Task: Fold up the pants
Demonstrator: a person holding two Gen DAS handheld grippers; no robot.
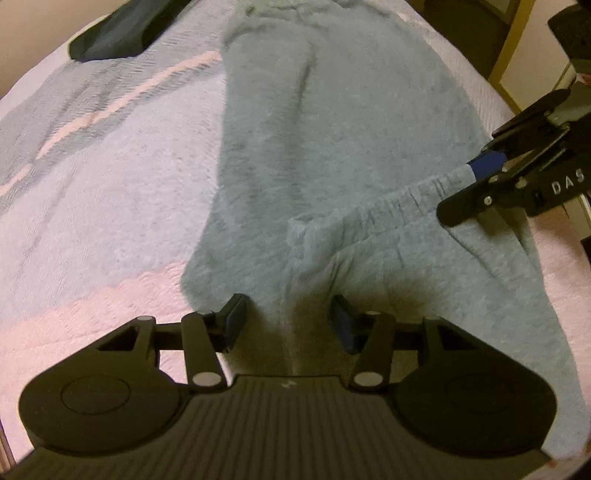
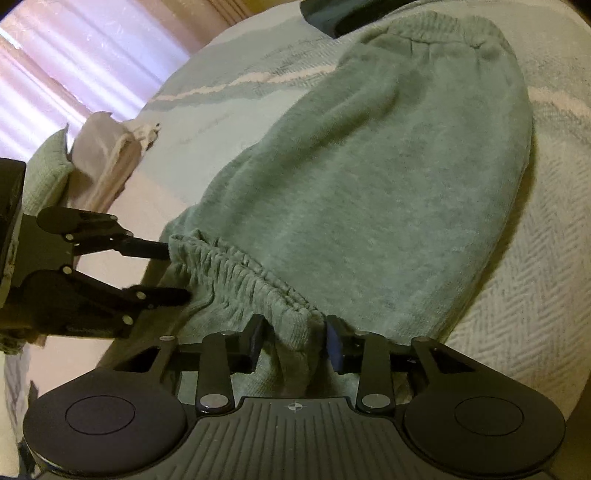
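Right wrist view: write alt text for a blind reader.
The right gripper holds one end of the elastic waistband of grey-green pants lying on a bedspread; the left gripper holds the other end.

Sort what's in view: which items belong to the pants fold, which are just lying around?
In play:
- grey-green sweatpants on the bed
- their elastic waistband
- left claw
- right claw

Lying about:
- dark item at the far end of the bedspread
- beige drawstring cloth
- curtain
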